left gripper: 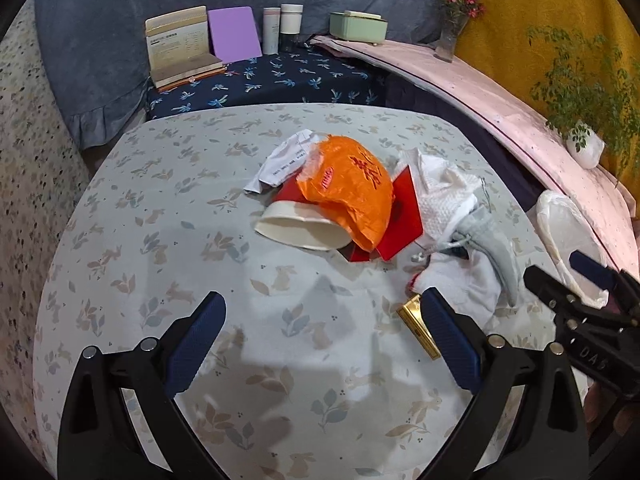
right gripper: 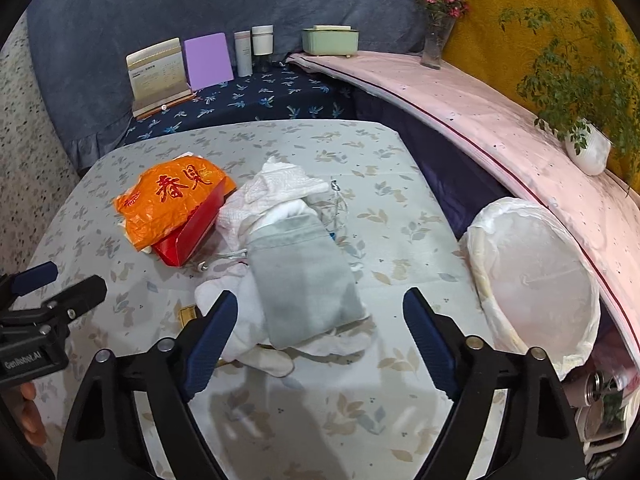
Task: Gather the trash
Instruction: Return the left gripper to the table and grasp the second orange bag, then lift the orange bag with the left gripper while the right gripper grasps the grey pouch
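Observation:
A pile of trash lies on the floral table (left gripper: pixel 160 240): an orange plastic bag (left gripper: pixel 352 188), a tipped white paper cup (left gripper: pixel 300 226), a red box (left gripper: pixel 400 216), a crumpled receipt (left gripper: pixel 280 164), white tissues (left gripper: pixel 440 192), a grey pouch (right gripper: pixel 304 276) and a small gold wrapper (left gripper: pixel 420 328). My left gripper (left gripper: pixel 320 336) is open and empty, short of the cup. My right gripper (right gripper: pixel 316 332) is open, its jaws on either side of the grey pouch's near end. A bin lined with a white bag (right gripper: pixel 536 280) stands at the table's right edge.
A pink ledge (right gripper: pixel 460 104) curves along the right with a potted plant (right gripper: pixel 584 148) and a flower vase (right gripper: pixel 436 44). Behind the table, a dark blue shelf (left gripper: pixel 280 80) holds a book, a purple board, bottles and a green box (left gripper: pixel 358 24).

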Demonstrator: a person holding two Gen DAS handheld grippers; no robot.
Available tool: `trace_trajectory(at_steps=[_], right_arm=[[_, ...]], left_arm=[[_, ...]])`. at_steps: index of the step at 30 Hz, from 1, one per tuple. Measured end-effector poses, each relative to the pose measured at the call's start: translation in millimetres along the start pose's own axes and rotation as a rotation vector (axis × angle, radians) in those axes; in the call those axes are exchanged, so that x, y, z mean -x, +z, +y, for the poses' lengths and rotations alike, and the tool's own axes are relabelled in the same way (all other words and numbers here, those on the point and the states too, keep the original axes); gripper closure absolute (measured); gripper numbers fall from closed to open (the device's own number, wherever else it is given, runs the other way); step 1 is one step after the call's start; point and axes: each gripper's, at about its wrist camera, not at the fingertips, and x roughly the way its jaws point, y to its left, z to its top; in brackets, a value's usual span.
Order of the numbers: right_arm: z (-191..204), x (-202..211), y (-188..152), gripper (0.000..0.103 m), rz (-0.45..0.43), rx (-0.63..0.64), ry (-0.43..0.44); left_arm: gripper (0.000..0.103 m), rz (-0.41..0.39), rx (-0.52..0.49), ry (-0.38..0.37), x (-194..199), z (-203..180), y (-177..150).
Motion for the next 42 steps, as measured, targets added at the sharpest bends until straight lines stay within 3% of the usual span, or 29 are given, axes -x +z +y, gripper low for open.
trace_trajectory(at_steps=[6,14,17,21,25,42], right_arm=[[4.0,-15.8,0.7,0.039,0.034,-0.015,0.021],[6.6,-32.5,-0.4,0.053,0.078,-0.022,0.043],[6.8,-37.5,-0.6,0.067,0.094,-0.026,0.069],[6.5,-40.4,-0.9,0.087,0.107,-0.034,0.106],[6.1,-38.0,1.1,0.096,0.096,-0.032,0.119],[-32.6,28.1,31.1,0.100,-0.093,-0.106,0.117]], left_arm=[[0.009,-0.024,0.025,-0.014,-3.8,7.2,20.3],[0.012,0.000,0.079,-0.060,-30.8,12.4,46.0],[0.019,0.009,0.065,-0.071,-40.3,7.3,51.8],[0.045,0.057,0.055,-0.094,-58.2,2.2,56.1],[0.068,0.080,0.058,-0.127,-63.0,0.6,55.3],[0.073,-0.082,0.005,-0.192,14.3,-29.0,74.6]])
